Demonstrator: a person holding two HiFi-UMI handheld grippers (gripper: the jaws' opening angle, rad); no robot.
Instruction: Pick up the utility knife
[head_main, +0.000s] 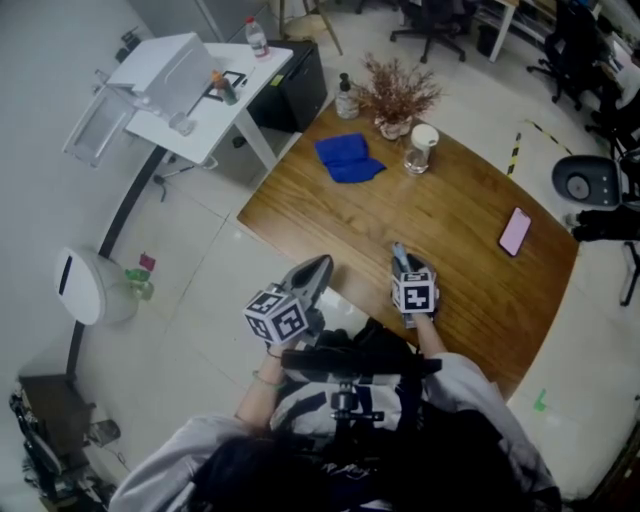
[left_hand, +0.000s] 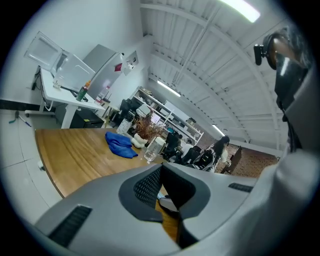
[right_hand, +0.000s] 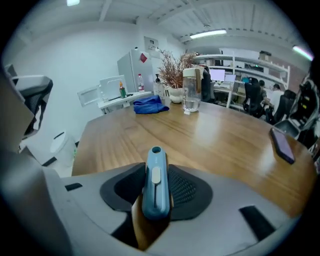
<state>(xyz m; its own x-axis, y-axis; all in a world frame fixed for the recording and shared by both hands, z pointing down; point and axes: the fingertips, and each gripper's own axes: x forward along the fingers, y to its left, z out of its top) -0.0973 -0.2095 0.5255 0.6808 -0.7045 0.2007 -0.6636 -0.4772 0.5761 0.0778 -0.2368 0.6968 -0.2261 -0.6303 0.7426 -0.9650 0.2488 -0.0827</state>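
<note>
The blue utility knife (right_hand: 155, 180) lies lengthways between the pads of my right gripper (right_hand: 156, 172), its slider facing up and its tip pointing out over the wooden table (right_hand: 210, 135). In the head view the knife (head_main: 400, 256) sticks out ahead of the right gripper (head_main: 404, 266) near the table's (head_main: 450, 215) front edge. The jaws press on both sides of the knife. My left gripper (head_main: 318, 266) hangs just off the table's left front edge, its jaws together at the tips with nothing in them. In its own view the left gripper (left_hand: 161, 168) points across the table.
Further back on the table lie a blue cloth (head_main: 348, 158), a lidded glass jar (head_main: 420, 148), a vase of dried twigs (head_main: 397, 100) and a pump bottle (head_main: 346, 98). A pink phone (head_main: 515, 231) rests at the right. A white desk (head_main: 190, 85) and white bin (head_main: 88, 285) stand on the left.
</note>
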